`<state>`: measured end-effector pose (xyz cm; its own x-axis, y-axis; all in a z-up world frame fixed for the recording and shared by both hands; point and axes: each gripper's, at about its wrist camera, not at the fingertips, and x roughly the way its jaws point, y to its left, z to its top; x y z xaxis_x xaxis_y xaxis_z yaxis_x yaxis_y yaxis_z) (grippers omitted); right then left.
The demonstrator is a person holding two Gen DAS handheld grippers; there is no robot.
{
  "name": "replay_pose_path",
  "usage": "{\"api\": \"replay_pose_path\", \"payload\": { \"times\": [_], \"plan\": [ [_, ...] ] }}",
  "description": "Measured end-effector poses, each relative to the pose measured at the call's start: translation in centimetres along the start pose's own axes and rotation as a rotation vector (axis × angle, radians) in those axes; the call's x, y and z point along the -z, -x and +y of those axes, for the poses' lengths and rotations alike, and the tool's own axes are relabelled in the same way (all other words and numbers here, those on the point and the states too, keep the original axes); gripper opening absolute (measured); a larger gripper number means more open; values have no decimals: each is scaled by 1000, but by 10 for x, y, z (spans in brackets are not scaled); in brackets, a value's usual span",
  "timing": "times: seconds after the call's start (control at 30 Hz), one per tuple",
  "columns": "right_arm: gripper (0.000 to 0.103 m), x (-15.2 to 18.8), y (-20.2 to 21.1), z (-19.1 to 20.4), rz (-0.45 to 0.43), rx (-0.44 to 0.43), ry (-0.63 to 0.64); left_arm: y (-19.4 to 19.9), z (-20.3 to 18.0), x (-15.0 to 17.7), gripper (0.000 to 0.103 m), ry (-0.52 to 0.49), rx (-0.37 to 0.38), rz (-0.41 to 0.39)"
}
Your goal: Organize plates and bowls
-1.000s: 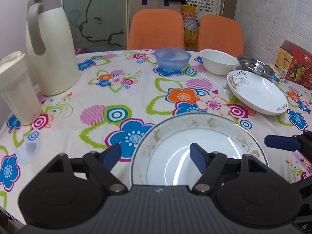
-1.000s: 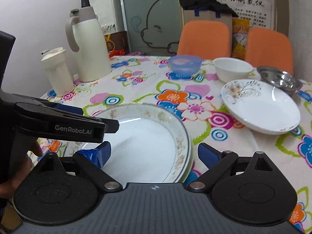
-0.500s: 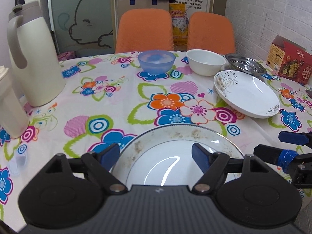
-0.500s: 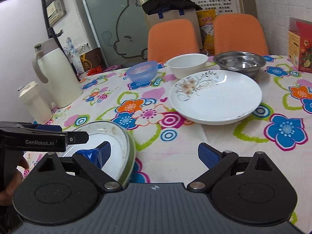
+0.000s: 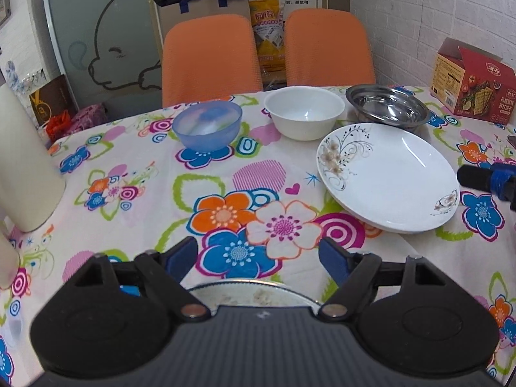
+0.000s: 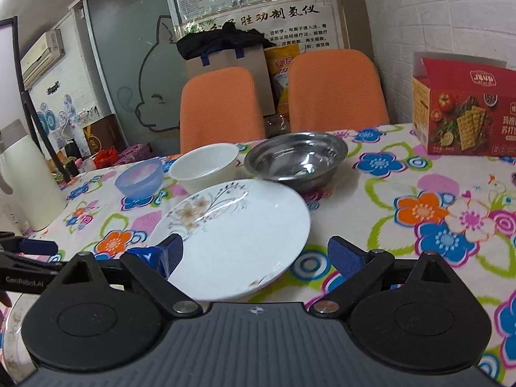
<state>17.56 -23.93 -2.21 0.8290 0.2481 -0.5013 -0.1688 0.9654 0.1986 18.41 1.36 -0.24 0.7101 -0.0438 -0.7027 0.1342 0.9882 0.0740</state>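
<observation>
White thermos (image 5: 22, 161) stands at the table's left edge; along the far edge run the blue bowl (image 5: 207, 125), white bowl (image 5: 303, 111) and steel bowl (image 5: 387, 104). My left gripper (image 5: 256, 259) hangs wide open, empty, above the speckled plate (image 5: 248, 293) at the near edge. My right gripper (image 6: 256, 253), equally spread and empty, frames the floral plate (image 6: 232, 235) (toward the right edge). I judge I'm approaching that plate; next I close on its near rim.
</observation>
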Motion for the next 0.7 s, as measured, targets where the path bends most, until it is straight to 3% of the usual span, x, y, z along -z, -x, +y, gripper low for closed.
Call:
{"api": "replay_pose_path", "payload": {
  "times": [0.23, 0.47, 0.57, 0.7],
  "plan": [
    [84, -7, -32, -18, 55, -12, 31, -19, -15, -20, 82, -40, 1, 29],
    [84, -9, -53, -27, 119, -15, 30, -51, -18, -66, 84, 3, 164, 70],
    [84, -9, -65, -26, 152, -10, 35, -77, -27, -80, 97, 21, 189, 104],
    [84, -7, -78, -22, 192, -16, 46, -102, -39, -83, 97, -9, 183, 147]
  ]
}}
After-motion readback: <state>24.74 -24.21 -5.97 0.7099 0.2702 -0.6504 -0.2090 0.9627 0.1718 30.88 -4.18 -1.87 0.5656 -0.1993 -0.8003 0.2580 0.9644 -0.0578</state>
